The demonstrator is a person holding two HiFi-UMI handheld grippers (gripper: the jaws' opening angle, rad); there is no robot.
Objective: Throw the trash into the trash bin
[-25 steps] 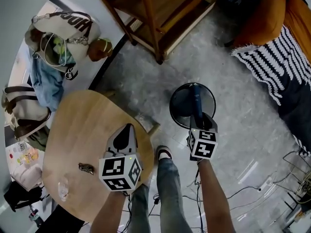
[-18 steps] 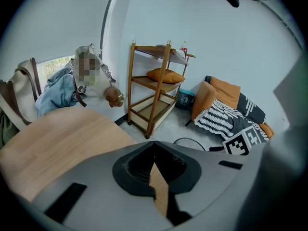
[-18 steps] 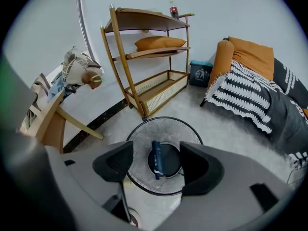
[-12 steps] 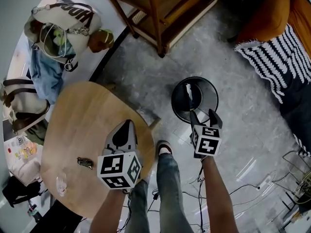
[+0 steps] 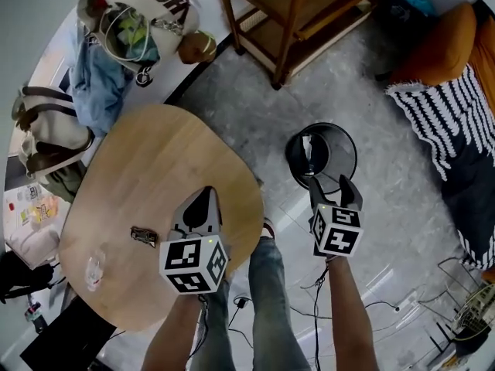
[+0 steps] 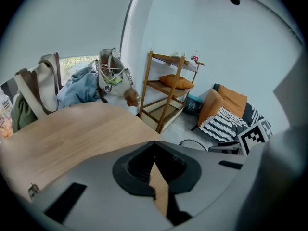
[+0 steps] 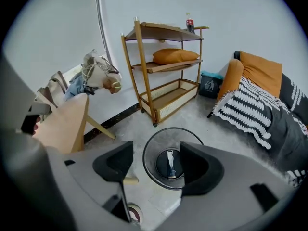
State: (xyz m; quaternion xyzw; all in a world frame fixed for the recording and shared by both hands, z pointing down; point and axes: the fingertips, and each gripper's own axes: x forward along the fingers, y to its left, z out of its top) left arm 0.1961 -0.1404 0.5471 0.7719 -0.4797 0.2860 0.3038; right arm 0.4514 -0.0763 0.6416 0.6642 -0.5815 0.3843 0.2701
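A black mesh trash bin (image 5: 346,140) stands on the floor right of the round wooden table (image 5: 155,168). A long wrapper (image 7: 169,163) lies at its bottom, also seen from above as the wrapper (image 5: 308,153). My right gripper (image 5: 329,184) hovers over the bin's near rim; its jaws have just been opening and stand open with nothing between them in the right gripper view (image 7: 156,153). My left gripper (image 5: 203,198) is over the table's near right edge, shut and empty (image 6: 154,147). A small dark wrapper (image 5: 143,236) and a clear plastic scrap (image 5: 93,269) lie on the table.
A wooden shelf unit (image 5: 302,6) stands behind the bin. Bags and clothes (image 5: 139,29) pile up behind the table. An orange cushion and a striped blanket (image 5: 441,114) lie at the right. Cables (image 5: 379,308) run over the floor near the person's legs (image 5: 267,284).
The right gripper let go of a dark wrapper over the bin; the wrapper now lies inside. Both grippers have since risen a little and drawn back toward me.
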